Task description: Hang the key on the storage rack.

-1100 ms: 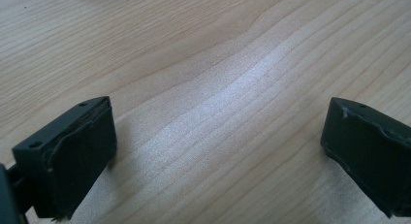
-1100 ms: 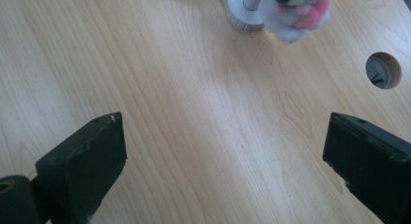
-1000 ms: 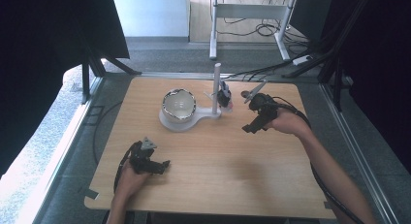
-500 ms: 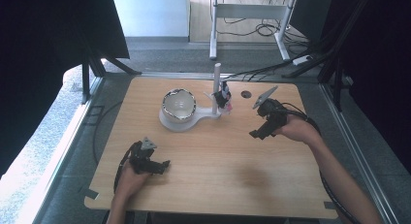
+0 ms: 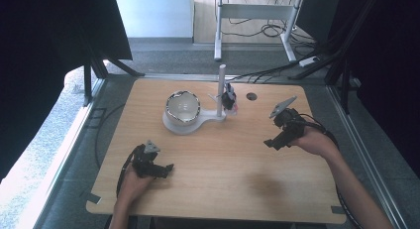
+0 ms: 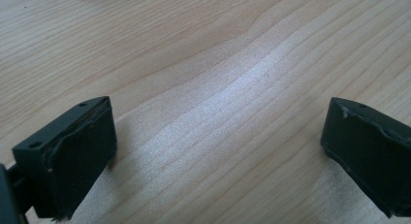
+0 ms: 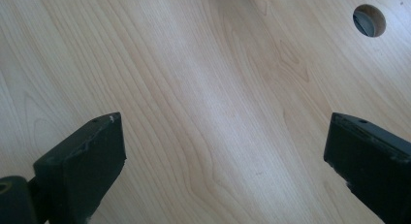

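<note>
A white stand (image 5: 190, 125) with a round bowl-shaped cup (image 5: 182, 106) and an upright post (image 5: 221, 90) sits at the table's far middle; a small dark device (image 5: 229, 98) hangs on the post. My left gripper (image 5: 167, 168) rests near the front left of the table, jaws wide open over bare wood (image 6: 218, 122). My right gripper (image 5: 270, 143) is held at the right side, tilted down toward the table, jaws open with nothing between them (image 7: 218, 136).
The wooden table (image 5: 218, 189) has a round cable hole (image 5: 251, 96) at the far right of the stand, seen also as the cable hole (image 7: 369, 20) in the right gripper view. Cables trail off the right edge. A metal frame stands beyond the table.
My right gripper has drawn back from beside the stand, moving right and toward the person. The left gripper has stayed put.
</note>
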{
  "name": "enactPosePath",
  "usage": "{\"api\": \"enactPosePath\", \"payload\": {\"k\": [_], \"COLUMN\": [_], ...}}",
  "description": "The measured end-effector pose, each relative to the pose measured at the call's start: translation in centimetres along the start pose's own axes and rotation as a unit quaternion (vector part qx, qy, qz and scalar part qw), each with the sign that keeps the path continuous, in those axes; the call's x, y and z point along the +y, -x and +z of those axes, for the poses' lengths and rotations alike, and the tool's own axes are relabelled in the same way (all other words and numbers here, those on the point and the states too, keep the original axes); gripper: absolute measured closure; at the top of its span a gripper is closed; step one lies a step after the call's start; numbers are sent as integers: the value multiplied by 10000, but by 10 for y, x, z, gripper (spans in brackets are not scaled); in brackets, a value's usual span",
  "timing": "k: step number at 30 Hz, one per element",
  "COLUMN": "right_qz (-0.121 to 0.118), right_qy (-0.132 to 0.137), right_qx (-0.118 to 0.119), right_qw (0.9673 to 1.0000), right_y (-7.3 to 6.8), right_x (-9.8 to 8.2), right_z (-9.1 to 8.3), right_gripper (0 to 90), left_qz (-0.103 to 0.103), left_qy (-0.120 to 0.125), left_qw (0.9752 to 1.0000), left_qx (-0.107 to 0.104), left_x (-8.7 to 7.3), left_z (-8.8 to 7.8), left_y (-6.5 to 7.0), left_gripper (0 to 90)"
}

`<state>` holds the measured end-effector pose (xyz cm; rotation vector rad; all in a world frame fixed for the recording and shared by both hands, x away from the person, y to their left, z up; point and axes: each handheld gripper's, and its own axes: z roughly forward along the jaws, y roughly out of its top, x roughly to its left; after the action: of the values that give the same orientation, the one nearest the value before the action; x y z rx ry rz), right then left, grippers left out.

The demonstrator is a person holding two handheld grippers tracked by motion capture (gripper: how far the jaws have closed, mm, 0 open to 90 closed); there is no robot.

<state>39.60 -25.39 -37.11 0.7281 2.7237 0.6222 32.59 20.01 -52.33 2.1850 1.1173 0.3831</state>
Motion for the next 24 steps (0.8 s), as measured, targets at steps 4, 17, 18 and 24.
{"api": "enactPosePath", "payload": {"k": [4,17,18,24], "right_qz": [70,228,250,236], "right_qy": [62,267,302,377], "right_qx": [-16,-176,-195,-252], "right_qw": [10000,9992,9990,9987], "right_y": [-2,-8,-8,-15], "right_x": [-10,-47,-50,-62], "right_z": [-2,9,11,23], "right_gripper": [12,8,9,8], "left_qz": [-3,-18,-18,-1], "left_qy": [0,-4,-4,-13], "left_qw": [10000,10000,10000,10000], "left_qx": [0,-7,-8,-3], "left_x": [0,0,0,0], "left_z": [0,0,0,0], "left_y": [0,0,0,0], "left_gripper": [0,0,0,0]}}
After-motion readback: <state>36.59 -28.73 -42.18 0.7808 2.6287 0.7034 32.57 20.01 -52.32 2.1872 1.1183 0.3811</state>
